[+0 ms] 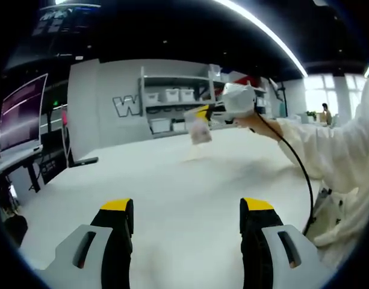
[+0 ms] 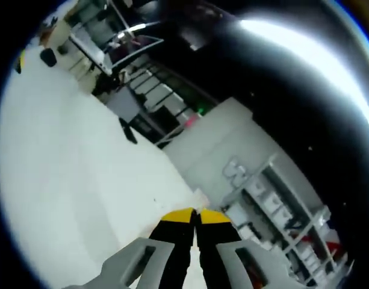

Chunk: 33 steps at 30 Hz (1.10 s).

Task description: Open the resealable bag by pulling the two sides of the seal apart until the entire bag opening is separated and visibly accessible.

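Bag lifted by one hand-held gripper, seal not yet pulled apart

Nearest the lens in the left gripper view, the left hand-held gripper [image 1: 187, 226] hung released, its yellow-tipped jaws spread wide with nothing between them, over the white bench [image 1: 172, 180]. Farther off across the bench, the right hand-held gripper [image 1: 203, 113] was raised in the air by a person in a white sleeve [image 1: 328, 150], a black cable [image 1: 295, 159] trailing from it. The resealable bag [image 1: 200, 129] dangled from its yellow tips, clear of the bench, small and pale, contents too blurred to tell. In the right gripper view, the right hand-held gripper [image 2: 196, 218] had its jaws clenched together, and a thin pale edge of the bag [image 2: 200, 198] poked out at the tips; grasp seemed to be on the top edge near the seal. Shelving with white bins [image 1: 172, 96] stood behind.

Handling judgement: bag looked light, thin and floppy, likely slick film, so it would swing and slip easily. Best hold for the free gripper would be the opposite lip just above the seal, pinched firmly, then pulled away from the held side. Seal looked unopened.
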Available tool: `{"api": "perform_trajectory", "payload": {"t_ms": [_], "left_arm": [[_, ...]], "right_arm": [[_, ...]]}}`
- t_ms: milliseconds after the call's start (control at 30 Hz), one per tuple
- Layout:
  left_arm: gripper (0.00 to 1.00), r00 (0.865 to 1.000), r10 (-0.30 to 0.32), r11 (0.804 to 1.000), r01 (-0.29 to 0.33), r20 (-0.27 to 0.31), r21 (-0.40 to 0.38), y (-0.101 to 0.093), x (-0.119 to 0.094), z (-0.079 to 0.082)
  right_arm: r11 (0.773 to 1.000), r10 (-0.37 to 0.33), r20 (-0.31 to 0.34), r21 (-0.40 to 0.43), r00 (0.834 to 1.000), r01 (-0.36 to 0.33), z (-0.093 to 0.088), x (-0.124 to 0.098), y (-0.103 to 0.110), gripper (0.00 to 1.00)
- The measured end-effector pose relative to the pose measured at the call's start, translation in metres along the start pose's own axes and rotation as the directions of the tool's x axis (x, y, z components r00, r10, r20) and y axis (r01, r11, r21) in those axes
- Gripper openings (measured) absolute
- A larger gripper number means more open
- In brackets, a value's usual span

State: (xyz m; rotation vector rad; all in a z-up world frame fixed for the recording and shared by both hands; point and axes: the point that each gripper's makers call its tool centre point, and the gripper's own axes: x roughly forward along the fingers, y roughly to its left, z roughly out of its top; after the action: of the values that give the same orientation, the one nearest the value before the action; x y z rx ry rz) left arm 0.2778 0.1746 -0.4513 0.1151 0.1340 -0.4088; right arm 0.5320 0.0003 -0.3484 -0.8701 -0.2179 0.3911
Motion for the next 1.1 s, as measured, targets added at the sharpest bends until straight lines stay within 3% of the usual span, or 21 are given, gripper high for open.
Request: {"api": "perform_trajectory", "payload": {"t_ms": [1100], "left_arm": [[0.72,1.000,-0.007,1.000,0.007,-0.010,0.006,-0.004,0.002,-0.005]], "right_arm": [[1.000,-0.001,0.019,-0.011,1.000,0.001,-0.006,-0.028,0.000,0.00]]}}
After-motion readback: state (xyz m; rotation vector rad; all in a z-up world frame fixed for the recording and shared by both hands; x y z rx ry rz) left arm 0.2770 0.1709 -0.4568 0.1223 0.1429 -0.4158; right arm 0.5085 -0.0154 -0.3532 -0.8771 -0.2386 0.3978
